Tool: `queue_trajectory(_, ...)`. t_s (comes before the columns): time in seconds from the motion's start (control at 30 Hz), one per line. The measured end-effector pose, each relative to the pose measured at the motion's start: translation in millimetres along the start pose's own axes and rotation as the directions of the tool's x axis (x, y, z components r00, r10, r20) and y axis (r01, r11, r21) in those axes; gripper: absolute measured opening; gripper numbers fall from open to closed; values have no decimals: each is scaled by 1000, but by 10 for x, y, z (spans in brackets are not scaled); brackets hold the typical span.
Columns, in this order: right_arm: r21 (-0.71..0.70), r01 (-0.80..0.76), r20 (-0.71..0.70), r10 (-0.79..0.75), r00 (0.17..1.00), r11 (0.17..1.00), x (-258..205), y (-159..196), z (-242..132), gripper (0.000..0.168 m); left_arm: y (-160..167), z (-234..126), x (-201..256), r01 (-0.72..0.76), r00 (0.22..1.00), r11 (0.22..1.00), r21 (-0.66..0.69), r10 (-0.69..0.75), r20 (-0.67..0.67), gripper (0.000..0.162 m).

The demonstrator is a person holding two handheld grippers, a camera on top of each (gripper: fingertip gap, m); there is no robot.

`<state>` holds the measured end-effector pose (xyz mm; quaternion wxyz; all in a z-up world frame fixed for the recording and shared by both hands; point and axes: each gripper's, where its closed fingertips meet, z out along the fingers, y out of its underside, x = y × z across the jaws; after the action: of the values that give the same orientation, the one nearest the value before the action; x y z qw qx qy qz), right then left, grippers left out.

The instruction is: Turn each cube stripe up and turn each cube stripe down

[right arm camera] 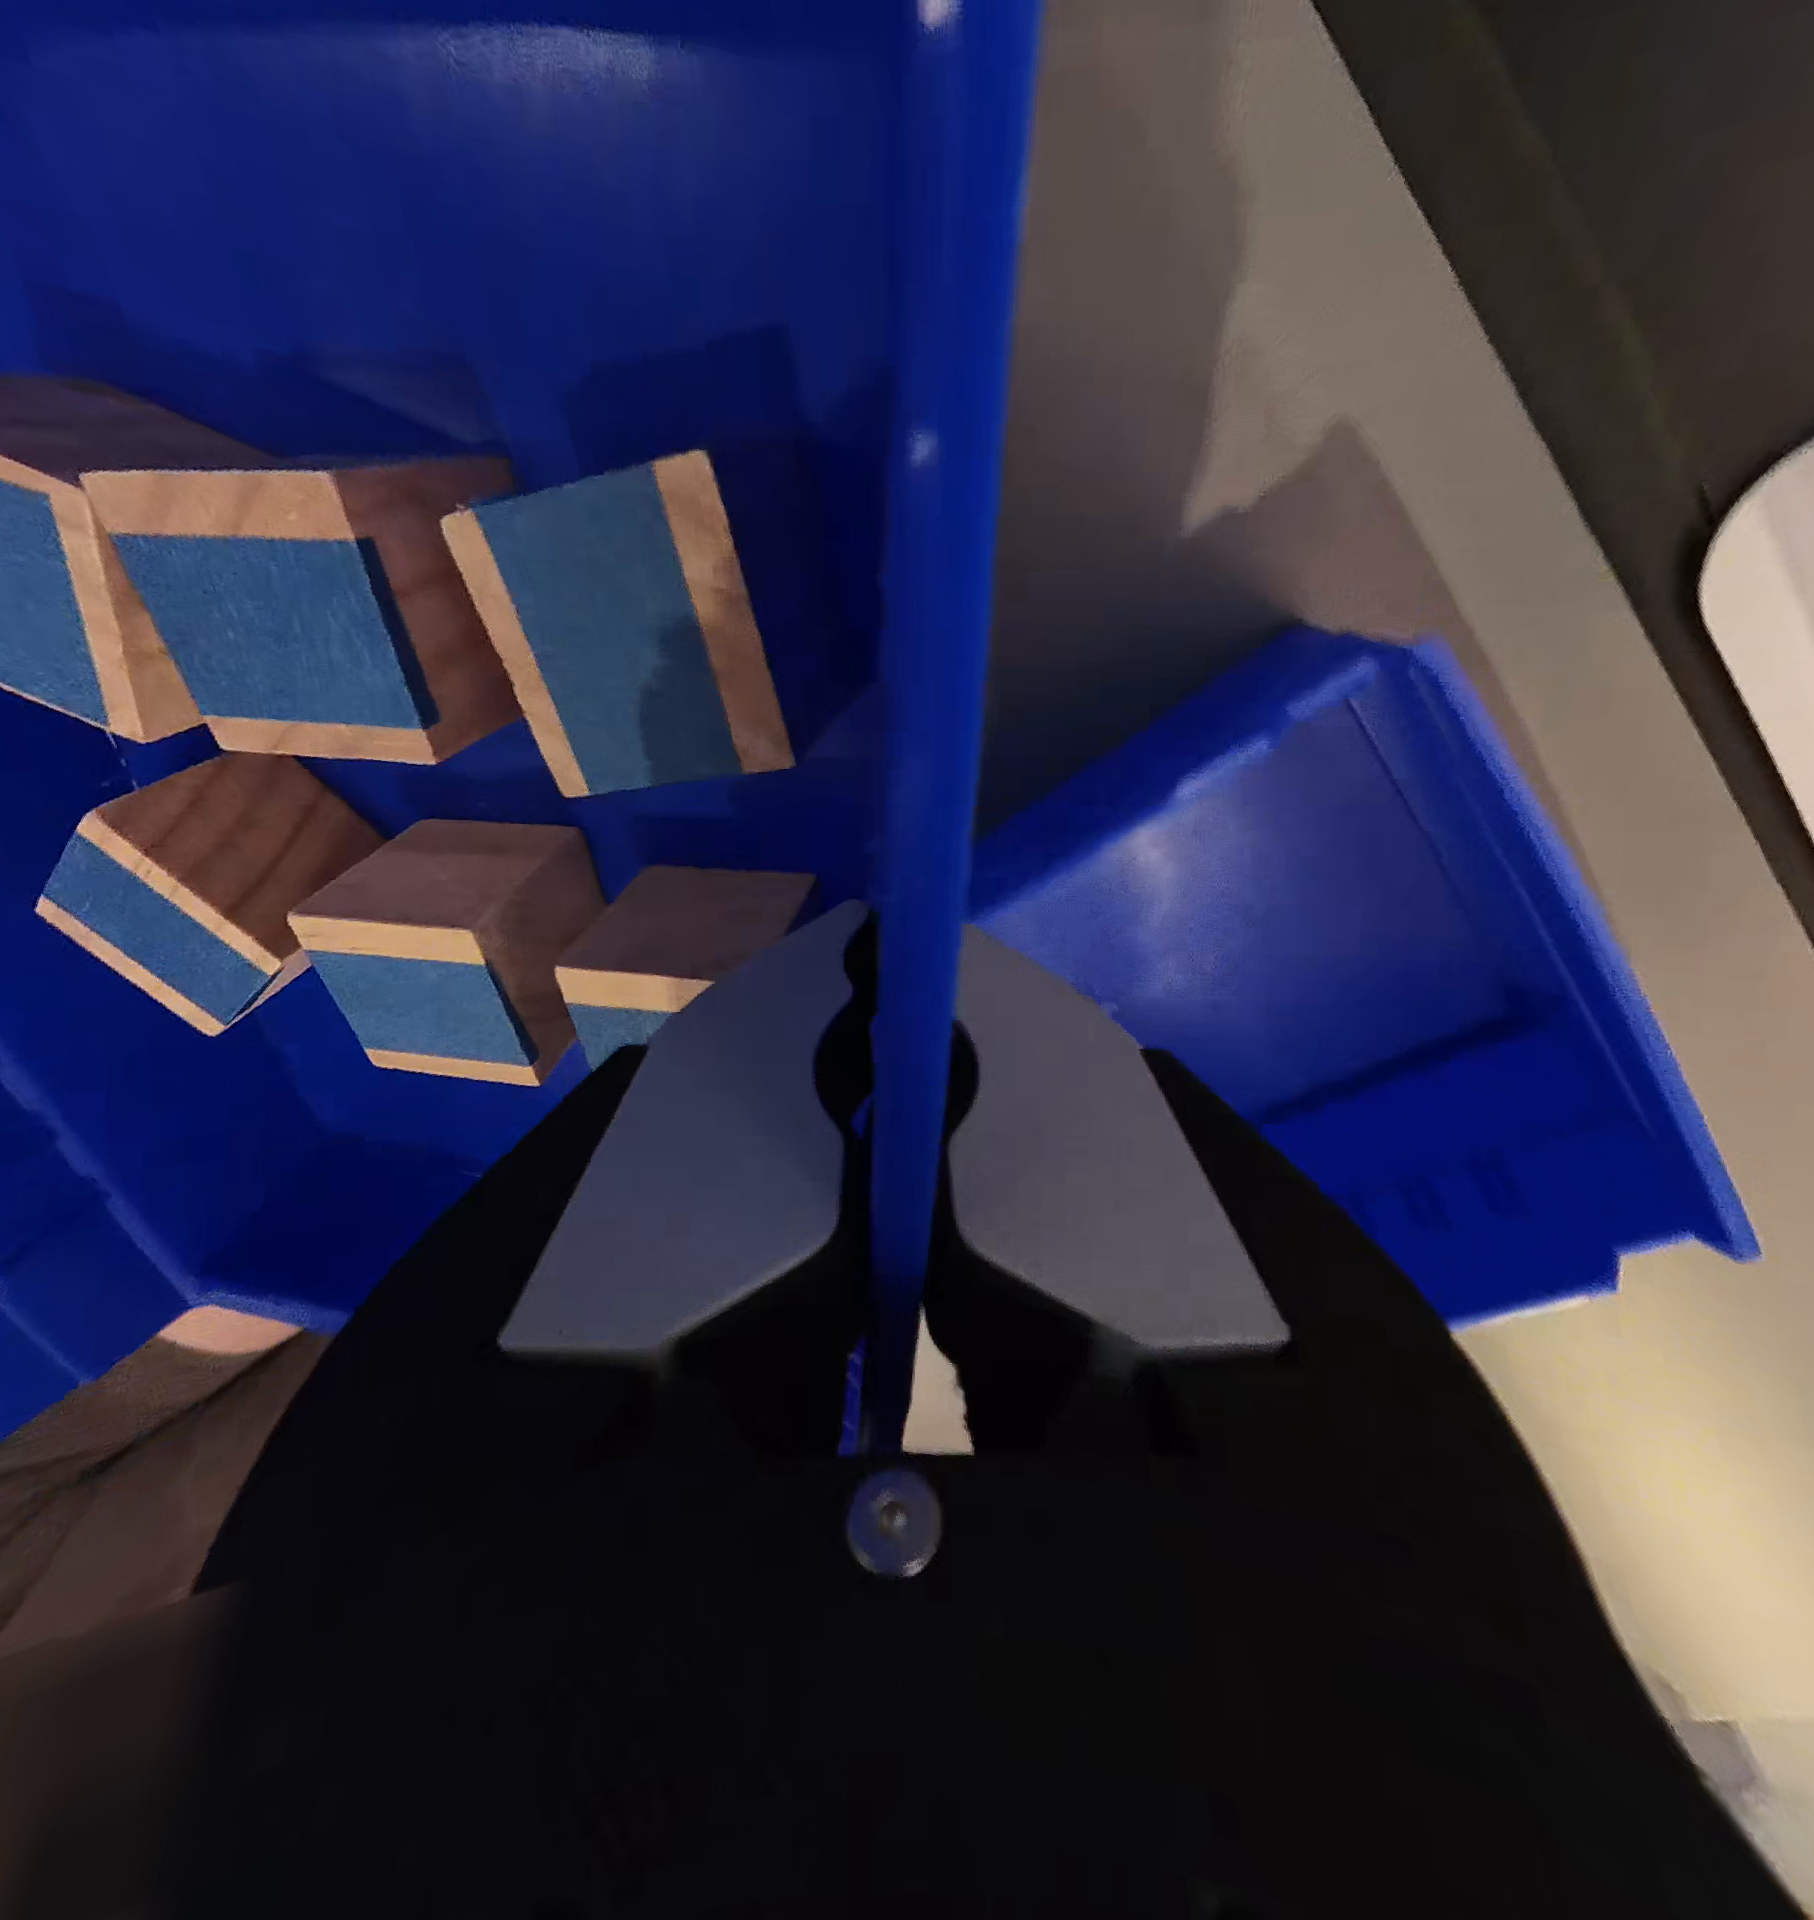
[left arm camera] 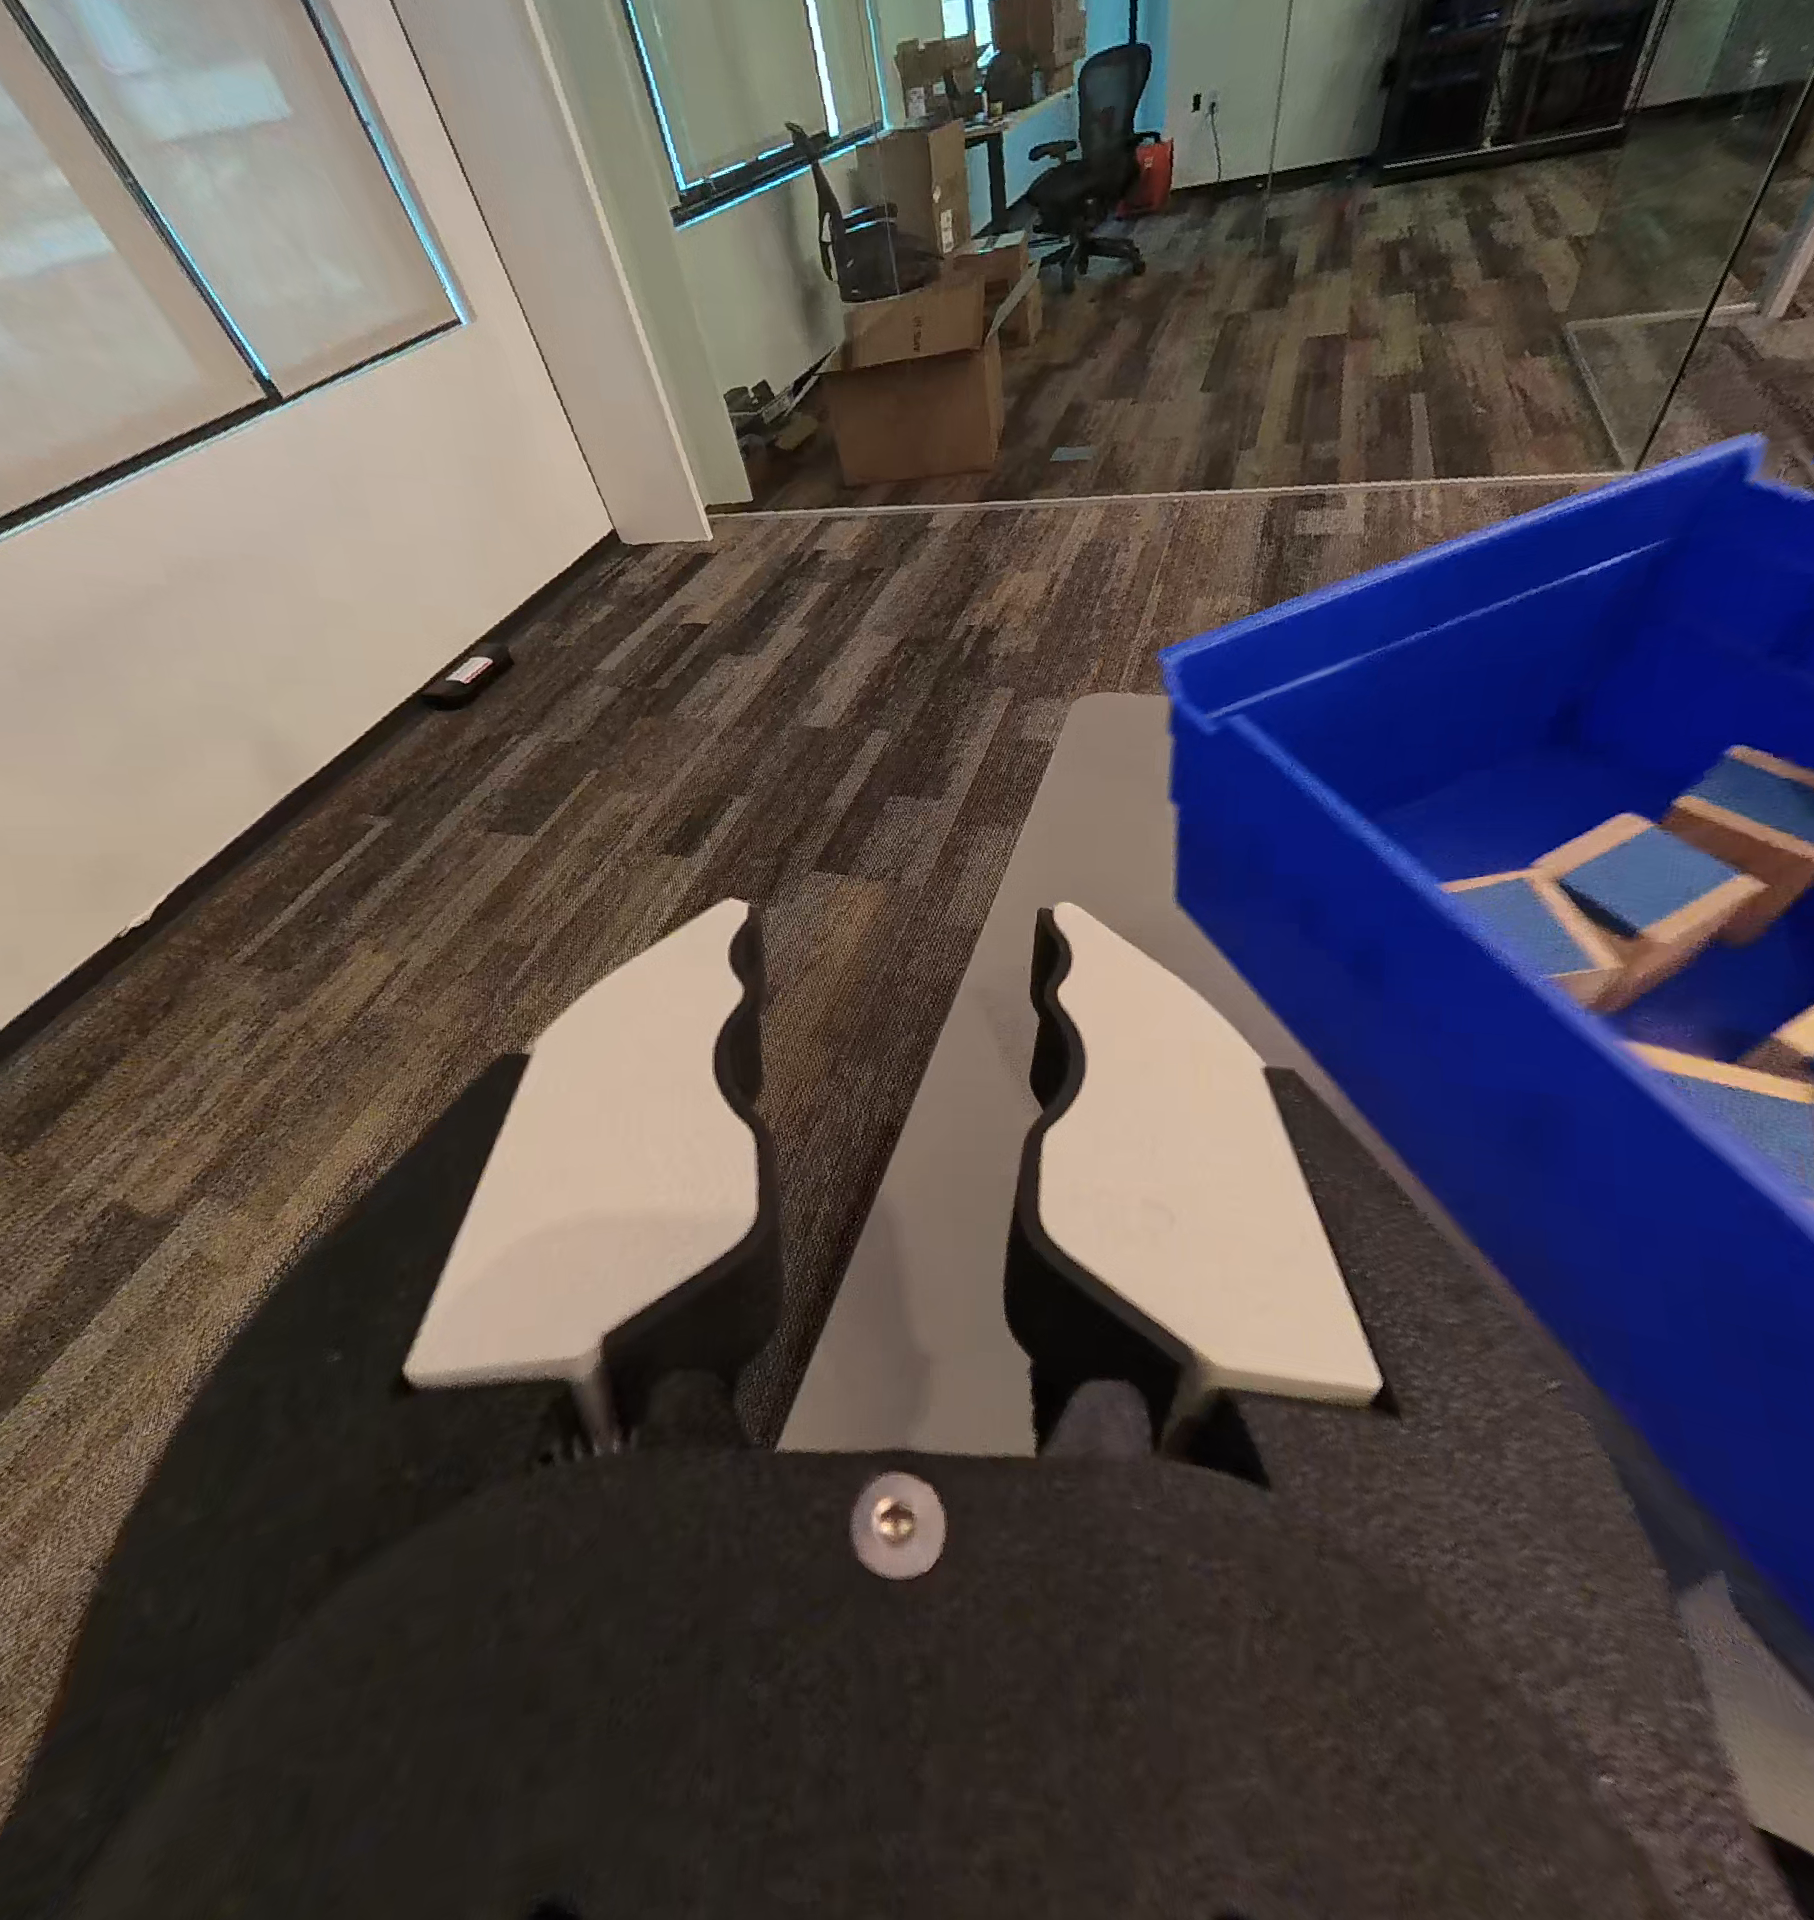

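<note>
Several wooden cubes [right arm camera: 612, 623], each with a blue stripe across some faces, lie jumbled inside a blue bin [right arm camera: 467, 208], and that bin is what the right gripper [right arm camera: 908, 935] has hold of. Its fingers [right arm camera: 716, 1143] are pinched narrow on the bin's side wall, one inside among the cubes and one outside, with the wall's rim running straight up the middle of the right wrist view. The cubes sit to the left of that wall, the nearest ones touching or almost touching the inner finger; some show the stripe on top, others on a side, so they lie at mixed angles. A second blue bin [right arm camera: 1350, 935] lies just beyond the wall on the pale desk [right arm camera: 1142, 312].

From the left wrist view the bin [left arm camera: 1505, 1143] appears tilted and blurred, raised off the desk [left arm camera: 1100, 810] at its near end, with the cubes [left arm camera: 1651, 894] heaped toward one side. I judge the bin is being tipped or carried to spill the cubes out for turning.

Left gripper [left arm camera: 892, 914] hovers over the desk's edge and the carpeted floor [left arm camera: 570, 831], fingers [left arm camera: 622, 1143] moderately apart and holding nothing. The bin is to its right and close, so the right hand is plainly nearer the cubes. The left one points forward and slightly down, away from the work.
</note>
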<state>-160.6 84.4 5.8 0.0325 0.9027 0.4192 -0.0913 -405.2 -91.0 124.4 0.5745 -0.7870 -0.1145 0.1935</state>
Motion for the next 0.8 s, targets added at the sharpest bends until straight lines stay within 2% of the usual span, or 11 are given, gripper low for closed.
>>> queue_trajectory(0.17, -2, 9, 24, -9, 1000, 1000, -325, -377, 356, 7, 10, 29, 18, 3, 1000, 1000, -7, -3, -20, 49)
queue_trajectory(0.3, 5, -15, 37, 15, 999, 1000, -470, -535, 729, 6, -15, 78, 143, -16, 998, 1000, -10, 16, -55, 49)
queue_trajectory(0.57, 24, -114, 27, 113, 993, 993, -395, -509, 1391, 6, 20, 183, 336, -52, 992, 998, -44, 47, -117, 49)
queue_trajectory(0.67, 12, -127, 8, 127, 992, 992, -345, -425, 1520, 8, 96, 235, 358, -58, 990, 995, -79, 47, -135, 49)
queue_trajectory(0.8, 80, -96, 22, 95, 995, 992, -360, -451, 1452, 15, 211, 283, 336, -36, 987, 991, -126, 16, -157, 50)
